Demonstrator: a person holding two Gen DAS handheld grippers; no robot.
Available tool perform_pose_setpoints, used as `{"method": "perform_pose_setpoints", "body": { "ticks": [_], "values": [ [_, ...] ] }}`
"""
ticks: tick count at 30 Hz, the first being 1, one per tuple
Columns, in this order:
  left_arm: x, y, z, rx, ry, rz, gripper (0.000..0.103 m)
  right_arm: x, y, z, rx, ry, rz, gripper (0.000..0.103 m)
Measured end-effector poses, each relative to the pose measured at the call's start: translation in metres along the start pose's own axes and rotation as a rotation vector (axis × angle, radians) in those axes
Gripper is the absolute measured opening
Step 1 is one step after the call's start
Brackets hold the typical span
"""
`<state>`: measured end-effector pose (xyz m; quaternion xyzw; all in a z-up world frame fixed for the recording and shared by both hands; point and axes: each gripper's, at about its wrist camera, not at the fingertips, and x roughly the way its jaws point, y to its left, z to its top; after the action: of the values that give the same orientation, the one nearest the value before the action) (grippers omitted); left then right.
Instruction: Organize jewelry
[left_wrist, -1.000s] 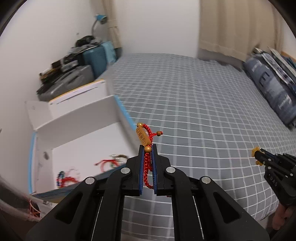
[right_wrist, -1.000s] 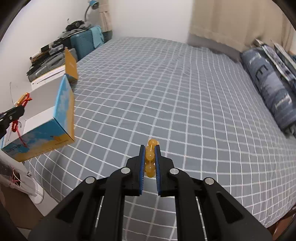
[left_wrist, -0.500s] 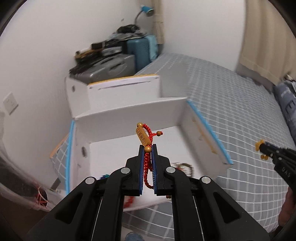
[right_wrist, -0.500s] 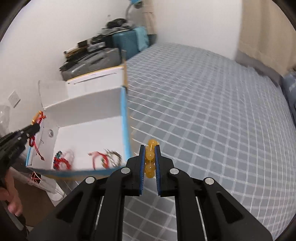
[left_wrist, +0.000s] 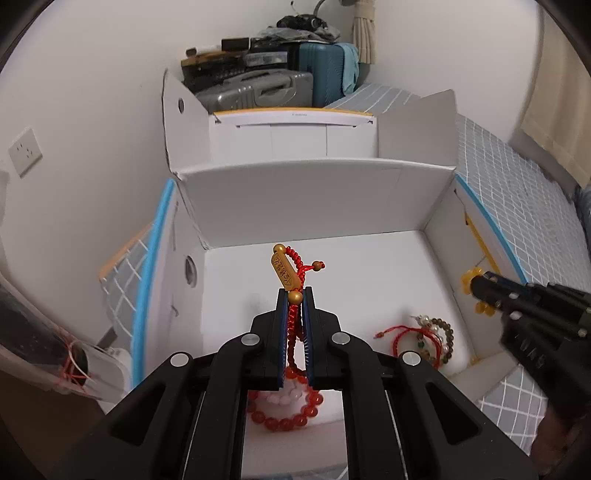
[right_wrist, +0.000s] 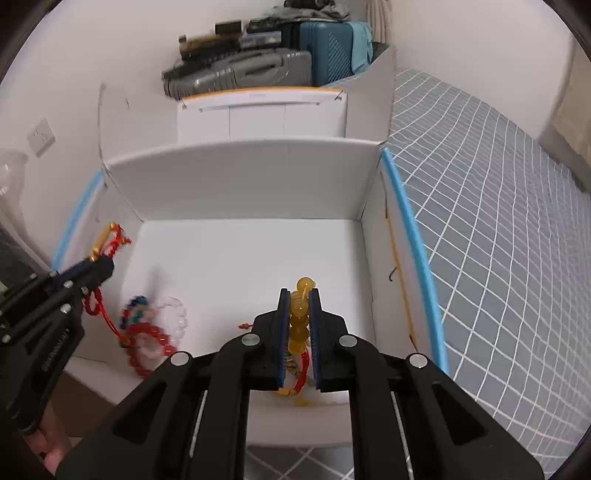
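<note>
My left gripper (left_wrist: 294, 295) is shut on a red cord bracelet with a gold charm (left_wrist: 284, 272) and holds it above the open white box (left_wrist: 317, 192). It also shows in the right wrist view (right_wrist: 99, 264). My right gripper (right_wrist: 299, 293) is shut on a yellow bead bracelet (right_wrist: 300, 314), over the box's right side; it shows in the left wrist view (left_wrist: 476, 286). On the box floor lie a red bead bracelet (left_wrist: 284, 413), a pale bead bracelet (right_wrist: 171, 314) and a red cord with brownish beads (left_wrist: 424, 338).
The box stands on a bed with a grey checked cover (right_wrist: 498, 240), by a white wall (left_wrist: 74, 110). Behind it are a second white box (left_wrist: 295, 133), grey cases (left_wrist: 258, 88) and a teal suitcase (left_wrist: 325, 74).
Both grippers swung left from over the bed to above the box, each still holding its bracelet. The box floor and the jewelry in it have come into full view.
</note>
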<state>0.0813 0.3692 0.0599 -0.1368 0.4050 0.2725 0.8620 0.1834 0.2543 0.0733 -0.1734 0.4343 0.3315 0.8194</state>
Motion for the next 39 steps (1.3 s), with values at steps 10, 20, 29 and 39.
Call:
{"method": "perform_pose_setpoints", "body": {
  "ticks": [10,20,29,39],
  "values": [
    [0.031,-0.004,-0.003,0.005,0.055,-0.021,0.007,0.027,-0.001,-0.006,0.011,0.036,0.025,0.011],
    [-0.015,-0.007,-0.006,0.000,-0.047,0.002,0.066,-0.020,-0.006,-0.014,0.008,-0.117,0.041,0.075],
    [-0.076,-0.006,-0.045,-0.030,-0.173,0.006,0.097,-0.083,-0.014,-0.053,0.022,-0.276,0.003,0.096],
    [-0.099,-0.008,-0.091,-0.022,-0.218,-0.025,0.097,-0.118,-0.028,-0.117,0.066,-0.349,-0.006,0.096]
  ]
}}
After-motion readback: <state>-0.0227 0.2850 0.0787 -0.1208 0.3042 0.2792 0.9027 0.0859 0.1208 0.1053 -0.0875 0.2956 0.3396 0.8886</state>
